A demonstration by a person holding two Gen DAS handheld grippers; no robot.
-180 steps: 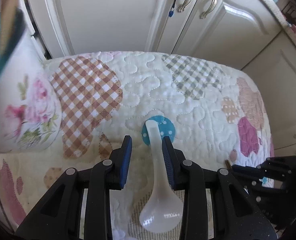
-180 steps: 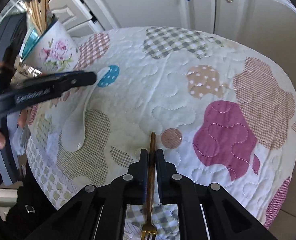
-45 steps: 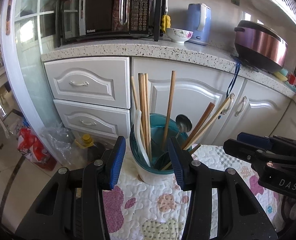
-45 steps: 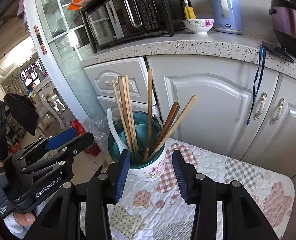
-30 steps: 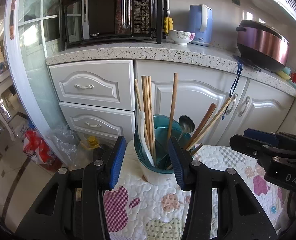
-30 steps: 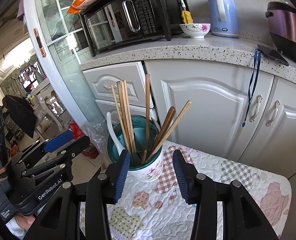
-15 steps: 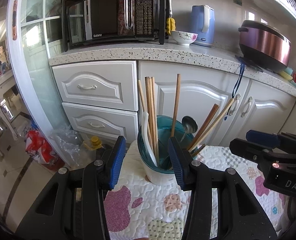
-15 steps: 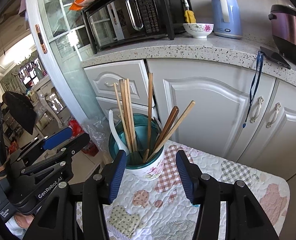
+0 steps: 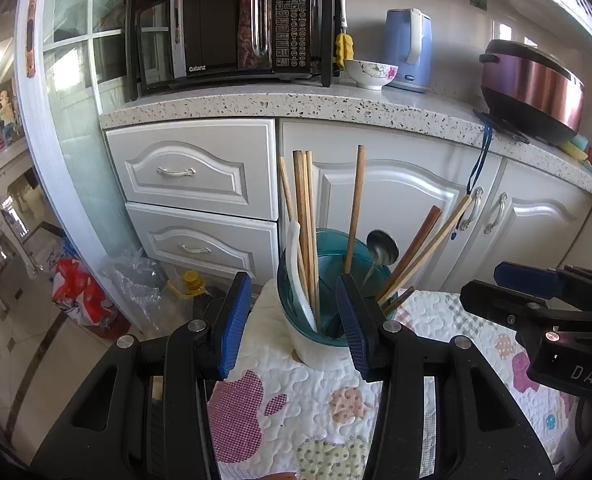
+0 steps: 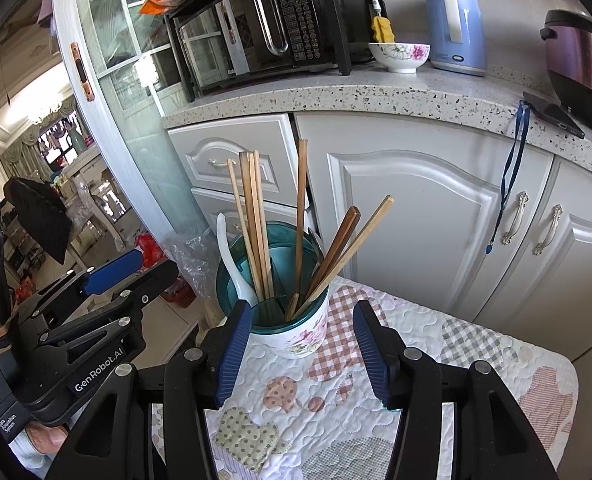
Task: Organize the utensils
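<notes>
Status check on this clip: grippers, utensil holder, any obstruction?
Left gripper open, empty. Right gripper open, empty. Utensil holder upright on the quilted cloth, with chopsticks and white spoon inside. Nothing in the way.

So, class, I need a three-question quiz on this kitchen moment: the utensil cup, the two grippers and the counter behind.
1. True or false: the white spoon stands in the floral utensil cup.
2. What does the right gripper hold? A) chopsticks B) a fork C) nothing
3. Fill in: the blue kettle stands on the ____.

Key:
1. True; it stands beside the wooden chopsticks.
2. C; its jaws are open and empty, as are those of the left gripper.
3. Countertop, beside the floral bowl.
</notes>
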